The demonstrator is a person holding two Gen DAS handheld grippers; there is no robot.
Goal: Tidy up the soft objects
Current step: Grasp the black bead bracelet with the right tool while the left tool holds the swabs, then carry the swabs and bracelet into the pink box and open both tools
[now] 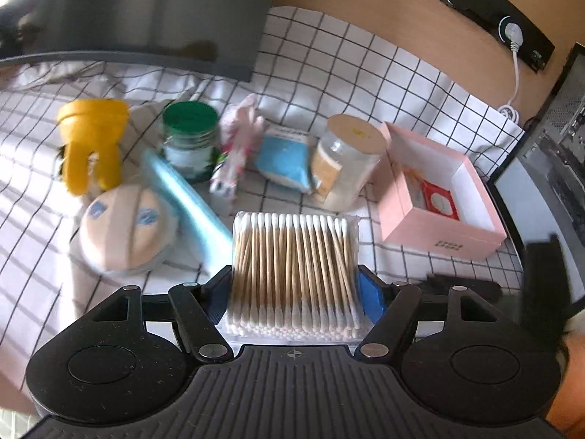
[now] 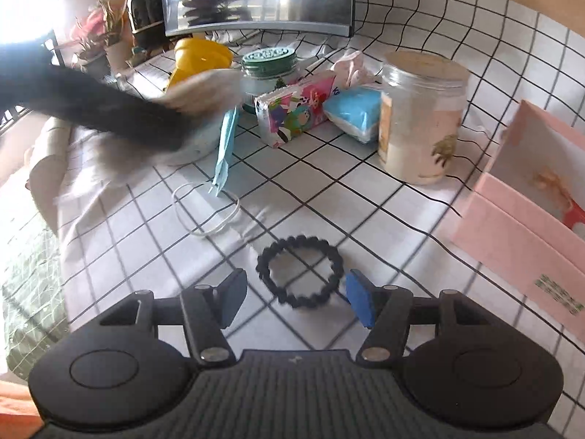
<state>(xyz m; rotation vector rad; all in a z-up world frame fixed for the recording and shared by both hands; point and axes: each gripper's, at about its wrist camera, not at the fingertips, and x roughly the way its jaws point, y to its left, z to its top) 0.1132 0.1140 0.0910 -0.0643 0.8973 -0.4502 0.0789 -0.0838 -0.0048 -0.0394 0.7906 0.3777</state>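
Cotton swabs [image 1: 294,274], packed in a clear flat box, sit clamped between the pads of the left gripper [image 1: 296,292], lifted clear of the checked cloth [image 1: 365,73]. The box's long axis runs straight away from the wrist camera, and the sticks lie parallel to it, with white tips at the near and far ends.

Right gripper [image 2: 294,300]: jaws apart and empty, flanking a black bead bracelet [image 2: 299,272] that lies flat on the cloth; the pads do not appear to touch it.

Progress, judged from the layout: early. The pink box [image 1: 444,197] at the cloth's right edge is open and holds only a red packet [image 1: 440,201], plus something pale beside it that is too blurred to name.

Remaining loose across the middle of the cloth:
- doll head [image 1: 124,226]
- blue mask [image 1: 186,201], whose ear loop trails toward the near edge
- tissue pack [image 1: 283,157]
- printed pack [image 2: 296,109]
- pink cloth [image 1: 243,120]
- yellow toy [image 1: 93,142]

Two jars also stand there, one with a green lid [image 1: 190,139] and one with a tan lid [image 1: 347,157].

A dark sleeve [image 2: 91,106] crosses the right wrist view, blurred.
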